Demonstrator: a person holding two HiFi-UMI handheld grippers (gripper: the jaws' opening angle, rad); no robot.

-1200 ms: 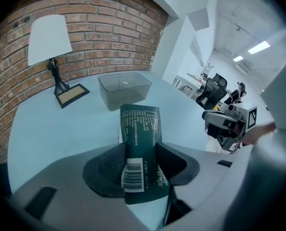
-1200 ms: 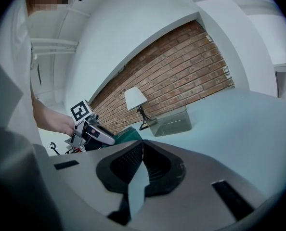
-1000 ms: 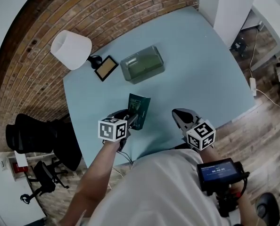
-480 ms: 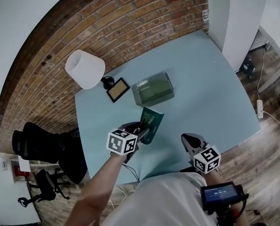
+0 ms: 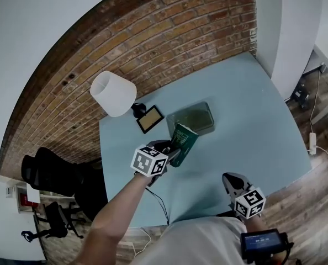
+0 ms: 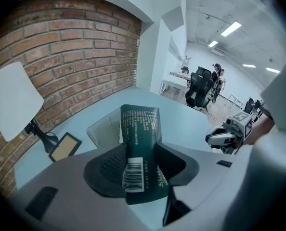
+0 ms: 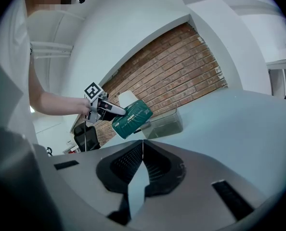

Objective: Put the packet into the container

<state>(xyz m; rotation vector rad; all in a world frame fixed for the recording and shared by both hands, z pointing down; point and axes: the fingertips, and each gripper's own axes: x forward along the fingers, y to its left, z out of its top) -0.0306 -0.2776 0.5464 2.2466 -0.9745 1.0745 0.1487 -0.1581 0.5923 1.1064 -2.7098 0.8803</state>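
A pale blue worktop (image 5: 247,126) stands against a red brick wall (image 5: 153,43). At its far side are a white cone-shaded desk lamp (image 5: 113,93), a small black-framed tan panel (image 5: 150,119) and a clear, open-topped rectangular plastic container (image 5: 201,115).

The left claw (image 5: 172,150) is clenched on the lower end of a dark green foil packet (image 5: 184,142). Its pads pinch the barcode end, so the long free end points ahead towards the container. That grip probably leaves the leading end free to go in first. The packet is in the air, tilted, with its far end just at the container's near rim. From the right claw's view it is above and beside the box, not yet inside.

The right claw (image 5: 233,180) is clamped shut on nothing. It hangs well apart from the packet, near the worktop's front edge, and looks to be kept out of the way.

A second ago the packet was over the middle of the worktop, clearly short of the container. It has since been carried forward and somewhat higher, closing that gap, and the grip on it looks the same. The right claw has barely shifted.
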